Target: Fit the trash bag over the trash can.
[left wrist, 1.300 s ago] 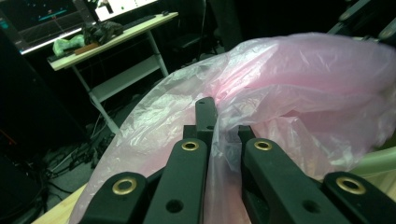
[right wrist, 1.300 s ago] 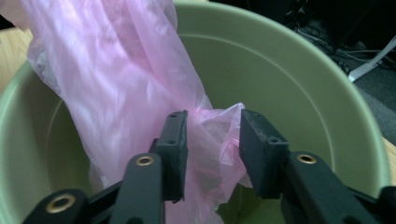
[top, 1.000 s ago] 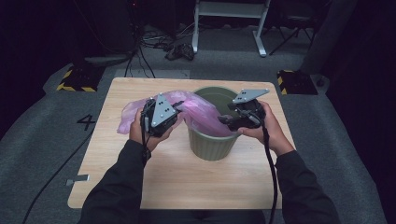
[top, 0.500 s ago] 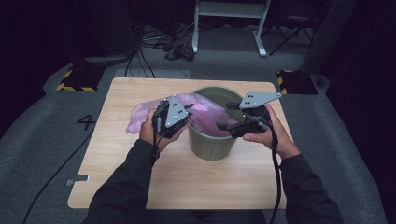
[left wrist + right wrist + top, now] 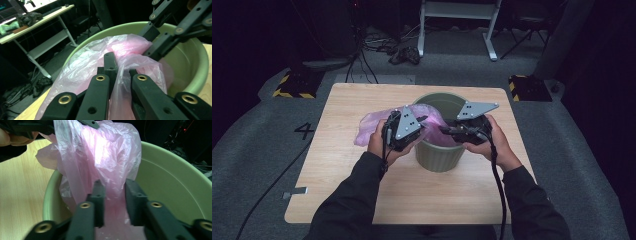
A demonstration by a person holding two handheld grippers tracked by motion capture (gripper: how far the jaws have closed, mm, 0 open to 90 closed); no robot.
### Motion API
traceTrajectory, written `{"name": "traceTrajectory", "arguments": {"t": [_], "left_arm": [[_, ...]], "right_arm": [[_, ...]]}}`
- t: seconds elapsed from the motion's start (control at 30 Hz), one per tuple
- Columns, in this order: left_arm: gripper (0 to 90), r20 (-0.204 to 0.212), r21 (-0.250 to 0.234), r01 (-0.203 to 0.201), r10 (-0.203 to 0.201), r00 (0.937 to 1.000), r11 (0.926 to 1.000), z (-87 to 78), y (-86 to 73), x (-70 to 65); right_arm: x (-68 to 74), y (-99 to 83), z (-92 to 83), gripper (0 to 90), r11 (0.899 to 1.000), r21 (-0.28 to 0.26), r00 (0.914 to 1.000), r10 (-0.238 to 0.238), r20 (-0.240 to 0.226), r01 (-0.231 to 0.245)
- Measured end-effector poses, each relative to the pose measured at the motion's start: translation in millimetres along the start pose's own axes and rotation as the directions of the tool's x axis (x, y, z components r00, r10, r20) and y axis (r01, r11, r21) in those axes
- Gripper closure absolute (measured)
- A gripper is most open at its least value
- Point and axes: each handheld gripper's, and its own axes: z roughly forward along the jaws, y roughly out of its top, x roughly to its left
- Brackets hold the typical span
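A green bin [image 5: 439,157] stands in the middle of the wooden table [image 5: 362,200]. A thin pink plastic bag [image 5: 372,127] drapes over its left rim and hangs into it. At that rim my left gripper [image 5: 424,120] is shut on a fold of the bag [image 5: 82,67], the film pinched between its jaws [image 5: 120,72]. My right gripper [image 5: 446,130] reaches in over the bin from the right. Its jaws have just been closing and now grip a bunch of the bag [image 5: 105,152] between the pads [image 5: 113,195], above the bin's inside [image 5: 170,182].
Beyond the table's far edge stand a white desk frame [image 5: 457,10], loose cables [image 5: 402,52] and two yellow-black striped blocks [image 5: 292,85] [image 5: 529,87]. A cable [image 5: 497,185] trails from the right gripper along the forearm. A "4" [image 5: 305,131] marks the carpet at the left.
My left gripper has moved right to the bin's rim, bringing the bag further over the bin. The right gripper has stayed over the bin and its jaws have closed on the bag.
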Motion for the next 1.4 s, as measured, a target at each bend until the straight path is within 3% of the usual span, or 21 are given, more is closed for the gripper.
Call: {"name": "traceTrajectory", "arguments": {"t": [0.17,0.27,0.47,0.53,0.63,0.73,0.93,1.2,1.27,1.4], "left_arm": [[82.4,0.037,-0.001,0.019,-0.019,0.9992,0.9998,-1.4,-2.6,-0.5],[70.8,0.076,-0.011,0.035,-0.034,0.9965,0.9993,-7.1,-3.3,0.1],[50.7,0.107,0.006,0.065,-0.066,0.9921,0.9978,-29.5,-7.3,0.5],[48.1,0.102,0.018,0.057,-0.059,0.9931,0.9982,-38.9,-11.9,0.5],[44.8,0.089,0.018,0.076,-0.077,0.993,0.997,-53.3,-21.8,3.6],[41.2,0.074,0.002,0.116,-0.116,0.9905,0.9932,-67.6,-33.9,9.5],[36.1,0.085,-0.022,0.183,-0.181,0.9798,0.9828,-83.3,-57.9,18.6],[34.0,0.09,-0.023,0.256,-0.253,0.9633,0.9665,-82.4,-81.5,25.7],[34.0,0.083,-0.018,0.262,-0.26,0.962,0.9648,-80.1,-84.8,27.0],[33.5,0.086,-0.02,0.299,-0.296,0.9512,0.954,-77.8,-93.2,32.0]], "right_arm": [[-1.3,-3.7,1.1,83.8,1.0,-0.002,1.0,0.007,0.006,-0.007],[-3.0,-5.9,1.4,86.0,1.0,-0.002,0.9995,0.023,0.024,-0.023],[-12.1,-12.3,-2.1,88.0,0.997,0.006,0.9945,0.072,0.076,-0.072],[-15.7,-14.6,-4.5,88.0,0.997,0.009,0.9935,0.079,0.083,-0.08],[-20.8,-17.1,-8.6,87.9,0.996,0.005,0.9908,0.088,0.102,-0.089],[-26.8,-20.5,-12.3,87.7,0.995,0.011,0.9887,0.097,0.114,-0.099],[-41.3,-31.2,-13.9,86.2,0.991,0.04,0.9831,0.118,0.14,-0.125],[-51.4,-38.8,-10.6,84.4,0.989,0.07,0.9793,0.121,0.163,-0.134],[-52.0,-39.4,-9.9,84.0,0.988,0.074,0.9788,0.118,0.167,-0.132],[-53.3,-40.8,-10.4,83.7,0.988,0.079,0.9783,0.118,0.17,-0.133]]}}
